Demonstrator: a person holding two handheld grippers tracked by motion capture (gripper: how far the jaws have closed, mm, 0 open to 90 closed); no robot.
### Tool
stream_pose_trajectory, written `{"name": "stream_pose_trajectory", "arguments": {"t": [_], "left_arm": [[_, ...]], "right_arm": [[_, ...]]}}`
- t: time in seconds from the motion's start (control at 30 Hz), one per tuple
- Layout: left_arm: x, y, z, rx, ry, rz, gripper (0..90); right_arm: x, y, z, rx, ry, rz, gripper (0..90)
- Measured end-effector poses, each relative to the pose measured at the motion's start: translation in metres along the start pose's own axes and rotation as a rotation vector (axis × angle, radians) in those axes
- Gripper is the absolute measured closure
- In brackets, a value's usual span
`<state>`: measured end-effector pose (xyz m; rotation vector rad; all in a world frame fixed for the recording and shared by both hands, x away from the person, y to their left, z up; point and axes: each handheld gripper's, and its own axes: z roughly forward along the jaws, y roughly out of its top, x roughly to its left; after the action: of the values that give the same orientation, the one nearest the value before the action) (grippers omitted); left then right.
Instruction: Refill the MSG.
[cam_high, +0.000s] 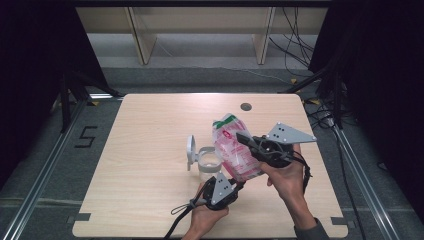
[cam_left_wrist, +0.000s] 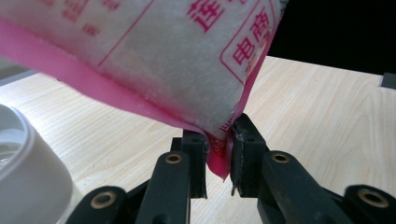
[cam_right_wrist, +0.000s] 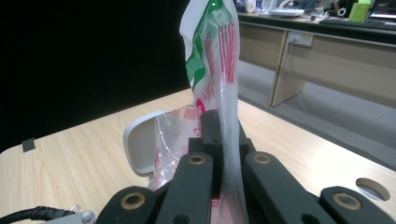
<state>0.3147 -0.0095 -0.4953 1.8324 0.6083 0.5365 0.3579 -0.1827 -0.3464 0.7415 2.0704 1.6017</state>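
The left gripper (cam_left_wrist: 217, 161) had its jaws drawn in on the pink bottom corner of the bag (cam_left_wrist: 154, 60); the pads (cam_left_wrist: 243, 144) pinched the sealed pink edge (cam_left_wrist: 217, 161) between them, with the white granular fill sitting just above the grip. The right gripper (cam_right_wrist: 219, 140) was clamped tight on the flat upper part of the same bag (cam_right_wrist: 212, 60), the thin film pressed between its two black jaws and the green-printed top rising above them.

In the high view the bag (cam_high: 231, 147) hung off the table between the two grippers, tilted, its top toward the far side and its lower corner toward the near side. The right gripper (cam_high: 250, 141) held it from the right, the left gripper (cam_high: 235, 181) from below and near. A clear jar (cam_high: 209, 161) with its white hinged lid (cam_high: 190, 151) swung open stood just left of the bag, under its lower part; the rim of that jar (cam_left_wrist: 28, 172) lay at the near left of the left gripper view.

The work appeared to be handling the bag over the jar, probably to empty it. To do this well, the corner pinch should remain on the seal only, not on the fill, so the film would not slip. The upper grip should carry the weight; the lower grip should steer. The bag should be kept over the jar mouth and tilted slowly, since the light jar on the wooden table (cam_high: 150, 190) could be knocked over by a swinging bag
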Motion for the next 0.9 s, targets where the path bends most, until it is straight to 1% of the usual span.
{"name": "stream_pose_trajectory", "arguments": {"t": [0.03, 0.07, 0.1, 0.13, 0.17, 0.23, 0.27, 0.3, 0.33, 0.37, 0.4, 0.43, 0.47, 0.5, 0.53, 0.57, 0.63, 0.7, 0.73, 0.77, 0.8, 0.87, 0.9], "left_arm": [[-0.002, -0.001, 0.002, -0.011, 0.007, -0.006, 77.5], [-0.003, -0.001, 0.002, -0.001, 0.011, -0.009, 77.5], [-0.004, -0.002, 0.002, -0.003, 0.013, -0.011, 77.5], [-0.005, -0.003, 0.004, -0.012, 0.018, -0.025, 77.5], [-0.005, -0.003, 0.005, -0.018, 0.020, -0.034, 77.6], [-0.007, -0.003, 0.007, -0.035, 0.020, -0.050, 77.6], [-0.008, -0.003, 0.008, -0.038, 0.019, -0.052, 77.6], [-0.009, -0.002, 0.008, -0.034, 0.020, -0.046, 77.6], [-0.010, -0.002, 0.008, -0.036, 0.024, -0.049, 77.6], [-0.009, -0.002, 0.008, -0.036, 0.023, -0.048, 77.6], [-0.009, -0.002, 0.008, -0.037, 0.025, -0.059, 77.7], [-0.009, -0.002, 0.008, -0.037, 0.024, -0.061, 77.6], [-0.009, -0.002, 0.008, -0.037, 0.025, -0.061, 77.6], [-0.009, -0.002, 0.008, -0.038, 0.026, -0.063, 77.6], [-0.009, -0.003, 0.010, -0.052, 0.022, -0.069, 77.6], [-0.009, -0.002, 0.010, -0.050, 0.020, -0.067, 77.6], [-0.010, -0.002, 0.010, -0.046, 0.024, -0.073, 77.6], [-0.011, -0.002, 0.011, -0.054, 0.023, -0.079, 77.6], [-0.011, -0.002, 0.011, -0.060, 0.019, -0.083, 77.6], [-0.012, -0.001, 0.012, -0.072, 0.006, -0.104, 77.7], [-0.012, -0.001, 0.011, -0.066, 0.004, -0.098, 77.6], [-0.014, 0.000, 0.012, -0.075, 0.009, -0.097, 77.6], [-0.014, 0.000, 0.012, -0.073, 0.006, -0.092, 77.7]], "right_arm": [[0.001, 0.000, 0.001, 0.011, -0.006, 0.002, 90.0], [0.000, 0.000, 0.001, 0.023, -0.008, -0.012, 90.0], [0.001, 0.000, 0.003, 0.030, -0.003, 0.007, 90.0], [0.000, 0.000, 0.004, 0.030, -0.007, 0.003, 90.0], [0.000, 0.000, 0.006, 0.028, 0.000, -0.003, 90.0], [-0.001, 0.000, 0.007, 0.027, 0.002, 0.005, 90.0], [-0.001, 0.001, 0.007, 0.030, 0.000, 0.001, 90.0], [0.001, 0.001, 0.008, 0.039, 0.001, 0.019, 90.0], [0.000, 0.002, 0.009, 0.041, 0.008, 0.009, 90.0], [0.001, 0.003, 0.008, 0.054, -0.001, 0.012, 90.0], [0.000, 0.003, 0.008, 0.054, 0.000, 0.015, 90.0], [-0.001, 0.003, 0.009, 0.053, 0.006, 0.013, 90.0], [-0.003, 0.004, 0.011, 0.050, 0.010, -0.006, 90.0], [-0.003, 0.004, 0.011, 0.050, 0.010, -0.006, 90.0], [-0.001, 0.004, 0.011, 0.065, 0.011, 0.014, 90.0], [-0.001, 0.005, 0.013, 0.068, 0.017, 0.010, 90.0], [0.000, 0.005, 0.015, 0.078, 0.007, 0.021, 90.0], [-0.001, 0.007, 0.019, 0.076, 0.002, 0.001, 90.0], [-0.001, 0.007, 0.019, 0.076, 0.002, 0.001, 90.0], [-0.001, 0.007, 0.020, 0.082, 0.003, -0.003, 90.0], [-0.001, 0.007, 0.021, 0.092, -0.002, 0.003, 90.0], [-0.001, 0.008, 0.022, 0.093, 0.000, -0.005, 90.0], [0.000, 0.008, 0.023, 0.082, -0.002, -0.005, 90.0]]}}
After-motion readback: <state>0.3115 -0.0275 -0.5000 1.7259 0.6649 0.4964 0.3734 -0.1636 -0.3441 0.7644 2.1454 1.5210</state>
